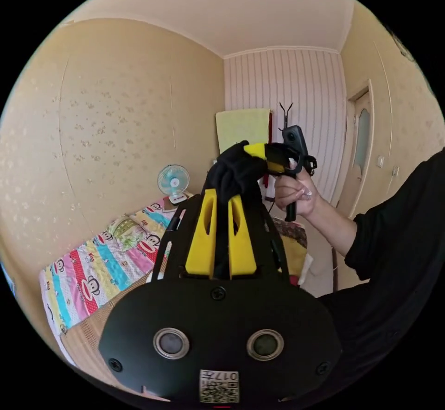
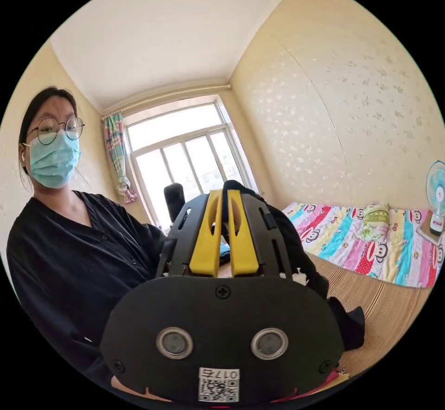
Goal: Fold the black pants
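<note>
one pair of black pants (image 1: 234, 173), bunched. two grippers: the left gripper (image 1: 221, 196) and the right gripper (image 2: 221, 196) (each with two yellow jaws closed on the cloth). one small fan (image 1: 173, 181). one cartoon-print blanket (image 1: 111, 261) on one bed (image 2: 384, 308). one window (image 2: 185, 155), one door (image 1: 360, 145), one person (image 2: 69, 252).

We see pants (image 1: 234, 173) bunched between left gripper (image 1: 221, 196) jaws, right gripper (image 1: 259, 152) pinching same bunch from right, just above; hand (image 1: 294, 192) behind it; fan (image 1: 173, 180) left of grippers, on stand by wall; sheet (image 1: 106, 261) on bed below fan; in right gripper view, pants (image 2: 296, 252) trail down right of right gripper (image 2: 224, 199) onto mat (image 2: 384, 308); window (image 2: 185, 155) behind; person (image 2: 69, 243) at left.
</note>
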Demonstrator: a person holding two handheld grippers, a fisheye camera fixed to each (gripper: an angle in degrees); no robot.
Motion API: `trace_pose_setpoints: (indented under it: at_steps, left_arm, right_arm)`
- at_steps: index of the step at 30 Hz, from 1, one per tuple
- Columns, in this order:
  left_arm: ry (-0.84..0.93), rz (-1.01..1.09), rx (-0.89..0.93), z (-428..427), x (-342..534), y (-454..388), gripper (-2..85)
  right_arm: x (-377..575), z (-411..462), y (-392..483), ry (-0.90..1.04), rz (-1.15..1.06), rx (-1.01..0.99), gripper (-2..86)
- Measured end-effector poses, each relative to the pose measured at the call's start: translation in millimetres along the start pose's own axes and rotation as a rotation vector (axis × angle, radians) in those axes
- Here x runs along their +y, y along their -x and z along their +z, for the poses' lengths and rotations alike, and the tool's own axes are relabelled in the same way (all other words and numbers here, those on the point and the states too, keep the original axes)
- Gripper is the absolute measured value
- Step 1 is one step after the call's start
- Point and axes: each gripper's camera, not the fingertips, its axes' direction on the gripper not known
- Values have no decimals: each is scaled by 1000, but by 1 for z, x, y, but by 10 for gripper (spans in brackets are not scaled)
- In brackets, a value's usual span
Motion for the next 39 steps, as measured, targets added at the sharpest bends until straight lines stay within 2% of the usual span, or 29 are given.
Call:
trace_pose_setpoints:
  at_steps: [2,5,9,12,18,23,26,29,31,33,36,38,39]
  left_arm:
    - [-71,-166,93,-17,2,10,22]
    - [-122,-234,116,-33,-1,7,15]
    - [-214,-260,96,-62,-14,-14,12]
    - [-288,-251,94,-82,-33,-40,12]
    - [-325,-235,45,-94,-88,-113,15]
    - [-350,-249,96,-110,-126,-161,15]
    - [-361,-238,111,-134,-139,-182,17]
    - [-379,-265,103,-166,-145,-191,19]
    - [-400,-265,75,-192,-146,-192,21]
    - [-411,-266,22,-224,-146,-192,23]
    - [-379,-272,-18,-276,-149,-182,30]
    - [-302,-272,4,-307,-153,-172,34]
    - [-279,-262,21,-313,-154,-170,35]
  right_arm:
    - [9,0,5,-3,-17,-10,19]
    - [42,-7,23,-29,-72,95,18]
    - [115,-1,49,110,-142,286,37]
    - [180,18,58,160,-87,380,74]
    - [251,48,110,8,-74,584,152]
    - [258,75,129,23,-282,703,185]
    - [254,99,125,121,-446,827,188]
    - [241,126,126,187,-651,924,152]
    - [230,145,121,209,-772,1029,67]
    - [216,144,117,141,-792,1077,53]
    - [180,107,110,-105,-685,1031,44]
    - [152,73,103,-232,-564,925,39]
    - [133,54,95,-268,-493,797,36]
